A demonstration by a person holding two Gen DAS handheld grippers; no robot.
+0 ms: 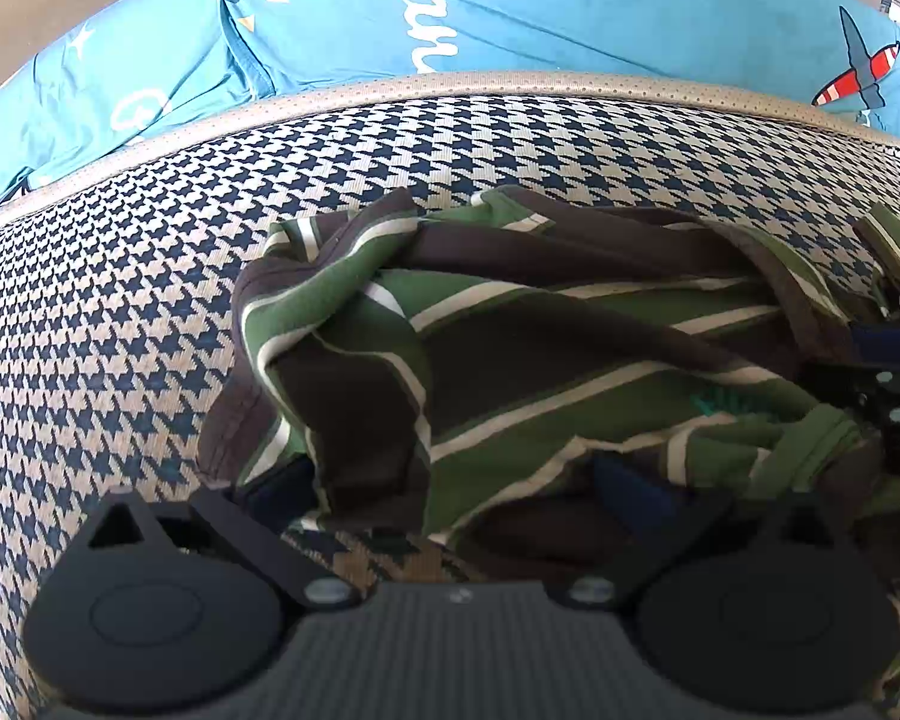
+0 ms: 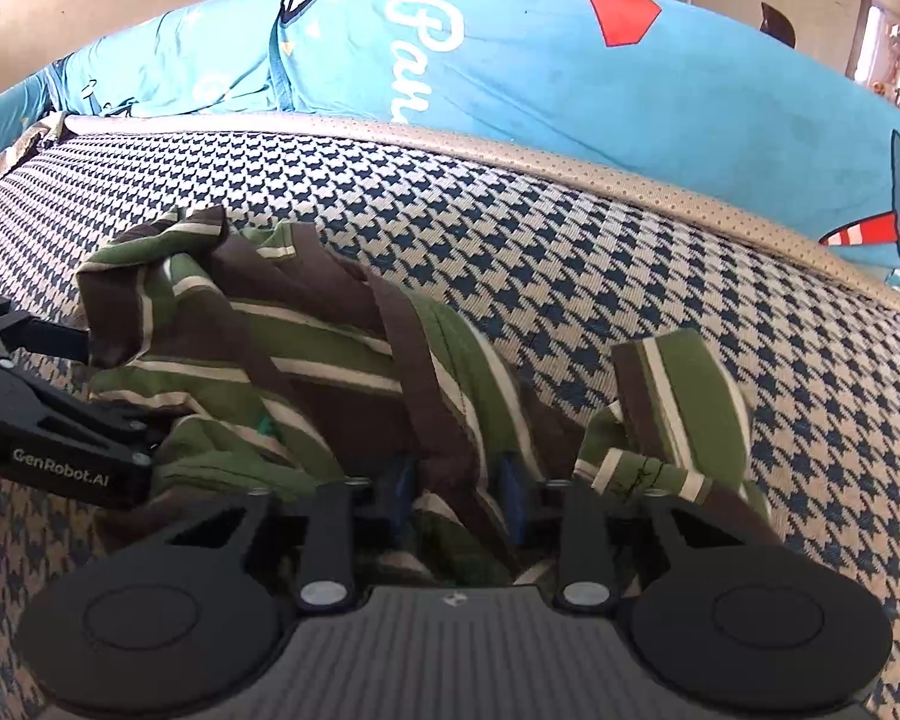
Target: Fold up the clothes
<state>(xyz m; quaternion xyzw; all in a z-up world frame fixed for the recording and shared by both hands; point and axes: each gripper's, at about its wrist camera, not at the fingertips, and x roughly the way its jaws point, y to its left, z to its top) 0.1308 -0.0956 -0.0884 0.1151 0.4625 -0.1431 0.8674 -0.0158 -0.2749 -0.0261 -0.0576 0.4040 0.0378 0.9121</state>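
Shirt (image 2: 306, 360) is crumpled on the mat (image 2: 570, 252), near side, well short of the blue quilt (image 2: 570, 72). Right gripper (image 2: 459, 498) is pinched on a brown band of the shirt. Left gripper (image 1: 450, 498) spreads wide, cloth bunched between its fingers; gripping or not, I can't tell. Best move: lift both edges apart and shake flat before any crease. Only the right view shows the loose sleeve (image 2: 678, 396) and the left tool side-on.

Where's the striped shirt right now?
The striped shirt lies crumpled on the houndstooth mat, centre-left in the right wrist view, just ahead of the right tool, below the blue bedding.
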